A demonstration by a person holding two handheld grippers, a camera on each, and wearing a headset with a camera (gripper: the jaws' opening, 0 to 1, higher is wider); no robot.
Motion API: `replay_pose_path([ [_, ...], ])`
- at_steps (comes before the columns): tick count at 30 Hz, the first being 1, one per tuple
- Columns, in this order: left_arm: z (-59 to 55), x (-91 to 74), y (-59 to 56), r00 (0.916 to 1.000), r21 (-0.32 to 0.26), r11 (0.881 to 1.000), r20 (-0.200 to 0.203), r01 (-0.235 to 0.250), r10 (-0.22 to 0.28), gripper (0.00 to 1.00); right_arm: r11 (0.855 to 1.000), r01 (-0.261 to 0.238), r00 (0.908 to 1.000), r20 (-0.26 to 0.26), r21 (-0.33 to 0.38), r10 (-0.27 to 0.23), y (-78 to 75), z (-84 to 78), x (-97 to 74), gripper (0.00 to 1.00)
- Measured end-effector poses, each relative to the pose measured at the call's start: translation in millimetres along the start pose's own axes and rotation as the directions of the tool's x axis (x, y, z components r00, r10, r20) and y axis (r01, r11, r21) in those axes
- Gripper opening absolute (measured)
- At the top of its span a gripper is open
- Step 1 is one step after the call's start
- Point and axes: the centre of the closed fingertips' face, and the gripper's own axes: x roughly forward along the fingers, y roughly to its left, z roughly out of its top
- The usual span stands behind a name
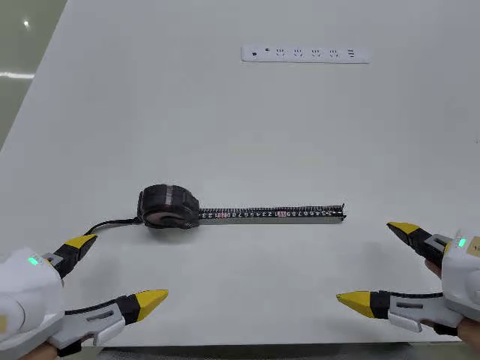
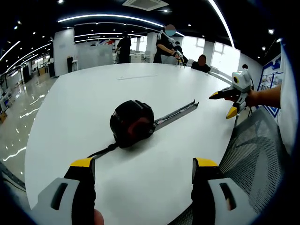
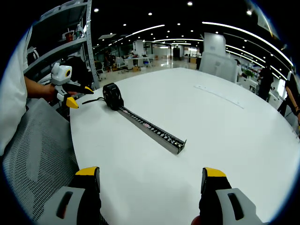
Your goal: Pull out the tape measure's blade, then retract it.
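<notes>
At the near edge of the white table (image 1: 240,135), the left gripper (image 1: 124,268) and the right gripper (image 1: 367,262) hover apart from each other, each with its jaws spread wide and holding nothing (the tips are yellow). Just beyond the left gripper, the black tape measure (image 1: 169,208) rests on the table. Its blade (image 1: 274,214) is drawn out to the right and lies flat. A black strap (image 1: 112,223) trails left from the case. Far across the table lies a white power strip (image 1: 305,53).
</notes>
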Motion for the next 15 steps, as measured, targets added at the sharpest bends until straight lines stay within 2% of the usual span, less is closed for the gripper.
replay_pose_path([
  [3,1.8,2.9,0.0,1.0000,-0.012,1.000,-0.003,-0.006,0.006,0.82,1.000,0.001,1.0000,0.001,-0.001,-0.001,-0.6,0.7,-0.2,0.88],
  [5,-0.1,6.7,0.4,0.9997,-0.023,1.000,-0.021,-0.009,0.009,0.81,1.000,-0.001,1.0000,0.001,-0.001,0.001,-0.4,0.6,-0.1,0.87],
  [6,1.9,7.3,-0.5,0.9999,-0.027,1.000,-0.012,-0.006,0.006,0.82,1.000,-0.002,1.0000,0.000,-0.002,0.002,-0.4,0.4,0.0,0.87],
  [15,9.7,18.5,0.1,0.9998,-0.028,1.000,-0.019,-0.011,0.010,0.81,1.000,-0.001,1.0000,-0.003,-0.009,0.001,-1.8,-0.1,0.1,0.87],
])
